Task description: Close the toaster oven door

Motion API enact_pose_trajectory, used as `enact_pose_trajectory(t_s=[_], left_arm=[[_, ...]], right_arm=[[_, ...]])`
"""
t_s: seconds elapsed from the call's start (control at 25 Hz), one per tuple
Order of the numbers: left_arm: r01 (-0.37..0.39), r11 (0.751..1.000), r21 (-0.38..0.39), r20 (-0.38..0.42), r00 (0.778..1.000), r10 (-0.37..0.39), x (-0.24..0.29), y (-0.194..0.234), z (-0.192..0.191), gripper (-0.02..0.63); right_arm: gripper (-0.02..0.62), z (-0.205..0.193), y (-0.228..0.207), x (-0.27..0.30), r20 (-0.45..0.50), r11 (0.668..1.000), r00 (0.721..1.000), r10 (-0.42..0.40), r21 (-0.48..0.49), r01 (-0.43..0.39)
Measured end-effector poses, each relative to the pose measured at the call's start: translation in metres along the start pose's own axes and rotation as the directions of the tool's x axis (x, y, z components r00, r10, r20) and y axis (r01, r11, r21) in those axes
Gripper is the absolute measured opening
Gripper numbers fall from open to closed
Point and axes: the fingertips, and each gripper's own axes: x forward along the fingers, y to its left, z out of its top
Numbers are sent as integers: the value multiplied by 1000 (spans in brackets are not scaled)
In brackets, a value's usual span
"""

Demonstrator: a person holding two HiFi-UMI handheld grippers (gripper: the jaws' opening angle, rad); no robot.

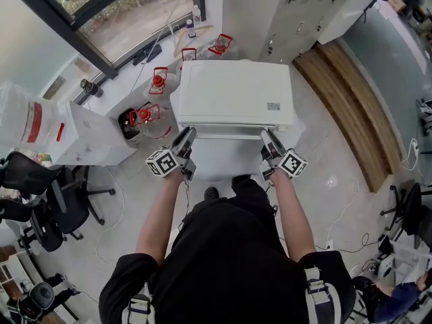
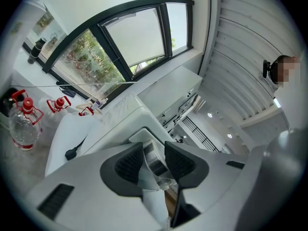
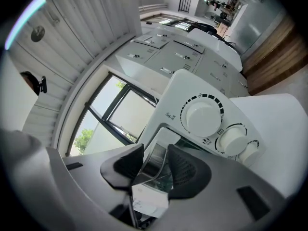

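While the toaster oven (image 1: 233,93) stands straight ahead of the person, its door (image 3: 156,160) does not look shut yet. In the right gripper view the glass panel leans out from the front face, just beside the knobs (image 3: 201,117), not flush with it. The left tool (image 1: 185,137) and the right tool (image 1: 268,137) each point level at the oven, one at either side of the door. Each has its jaws at a middling gap, which the door's edge fills, pads against it as far as I can tell. I judge the closing under way. What is left is to swing the panel up against the front and let go.
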Motion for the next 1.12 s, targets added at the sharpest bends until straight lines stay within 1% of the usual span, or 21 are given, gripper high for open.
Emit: enact_pose_trajectory(t_s=[0.24,0.36,0.4,0.48,0.56,0.68,0.8,0.92,0.96,1.0,1.04,1.08,1.12], left_arm=[[-13,1000,0,16,1000,13,6,2,6,156],[-14,1000,9,18,1000,14,7,1,6,156],[-15,1000,19,20,1000,14,8,1,6,158],[-11,999,45,24,1000,10,6,-2,5,158],[0,998,65,21,1000,-1,1,-5,3,163],[-3,995,101,12,1000,2,-10,-6,1,175],[-19,988,156,-13,1000,21,-21,-5,-4,175],[-17,979,205,-40,999,26,-31,-8,-7,175],[-15,973,229,-50,998,27,-34,-10,-9,167],[-13,966,260,-60,998,30,-37,-13,-10,147],[-12,955,295,-70,997,34,-41,-16,-11,95],[-11,943,331,-80,996,40,-45,-20,-13,55],[-9,931,366,-92,995,46,-48,-23,-15,46]], right_arm=[[179,6,3,8,-1,999,999,32,16,-32],[181,7,0,7,-9,1000,1000,17,9,-17],[183,7,-1,6,-13,1000,1000,14,6,-14],[186,5,2,5,-14,999,999,35,-4,-35],[186,5,7,3,-17,998,999,44,-45,-45],[192,2,11,-2,-36,994,999,31,-103,-35],[190,-3,10,-12,-32,991,999,20,-129,-24],[120,-8,15,-23,-32,986,999,22,-162,-27],[75,-11,18,-26,-35,983,999,19,-183,-25],[40,-13,21,-29,-38,978,999,13,-209,-21],[18,-16,24,-32,-41,972,999,8,-236,-17],[15,-19,27,-35,-44,965,999,2,-263,-14],[15,-22,30,-38,-47,958,999,-3,-287,-10]])
